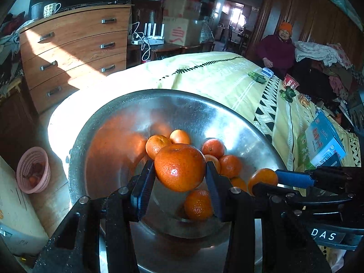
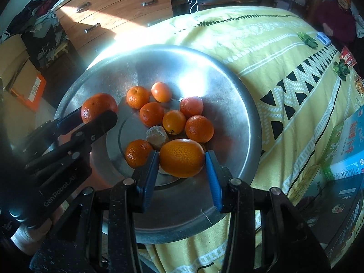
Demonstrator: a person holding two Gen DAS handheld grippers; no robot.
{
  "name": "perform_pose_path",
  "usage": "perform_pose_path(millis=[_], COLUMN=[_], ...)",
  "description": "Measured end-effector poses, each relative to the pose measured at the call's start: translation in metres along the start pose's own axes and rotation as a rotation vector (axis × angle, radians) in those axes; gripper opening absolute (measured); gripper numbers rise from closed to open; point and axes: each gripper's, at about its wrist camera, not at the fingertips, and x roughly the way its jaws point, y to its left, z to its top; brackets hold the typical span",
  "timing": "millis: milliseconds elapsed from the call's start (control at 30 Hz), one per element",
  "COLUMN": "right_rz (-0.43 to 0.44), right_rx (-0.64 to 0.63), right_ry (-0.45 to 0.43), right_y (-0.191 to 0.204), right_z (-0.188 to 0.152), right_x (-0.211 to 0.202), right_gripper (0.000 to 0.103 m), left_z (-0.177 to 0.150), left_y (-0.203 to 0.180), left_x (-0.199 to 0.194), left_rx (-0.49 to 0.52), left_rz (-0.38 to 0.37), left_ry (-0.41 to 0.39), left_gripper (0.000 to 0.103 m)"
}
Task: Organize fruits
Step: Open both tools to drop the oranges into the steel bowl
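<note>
A wide metal basin (image 1: 159, 104) sits on a yellow bedcover and holds several mandarins (image 2: 151, 113) and a brownish lump (image 2: 157, 136). My left gripper (image 1: 179, 168) is shut on a large mandarin (image 1: 179, 167) just above the fruit pile. In the right wrist view the left gripper (image 2: 95, 113) comes in from the left over the basin's rim (image 2: 227, 72), gripping that mandarin (image 2: 97, 104). My right gripper (image 2: 182, 159) is shut on a smoother orange fruit (image 2: 182, 158) low over the basin's near side. The left wrist view shows the right gripper (image 1: 265, 179) with that fruit (image 1: 262, 177) at the right.
The yellow bedcover (image 2: 284, 45) carries a blue box (image 1: 323, 138), green clips (image 1: 257, 77) and small packets. A wooden chest of drawers (image 1: 75, 52) stands to the left. A pink basket (image 1: 34, 170) sits on the floor. A person (image 1: 277, 50) sits beyond the bed.
</note>
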Motion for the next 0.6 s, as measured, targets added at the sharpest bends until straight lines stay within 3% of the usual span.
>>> perform_pose_path(millis=[200,433,567,600], right_rz=[0.002,0.010,0.001,0.002], right_rx=[0.010,0.014,0.014,0.011], right_ry=[0.007,-0.013,-0.053,-0.066], right_y=[-0.003,-0.003,-0.001,0.000], right_z=[0.002,0.003,0.003,0.002], right_x=[0.004,-0.001,-0.014,-0.020], right_gripper=[0.043,0.043,0.063,0.064], left_z=[0.003,0.004,0.004,0.005], left_y=[0.002,0.003,0.006,0.005], left_x=[0.003,-0.004,-0.008,-0.009], left_rx=[-0.016,-0.028,-0.048,-0.046], left_rz=[0.004,0.028,0.033,0.035], left_ry=[0.003,-0.029,-0.035,-0.039], left_gripper=[0.047,0.069,0.072,0.072])
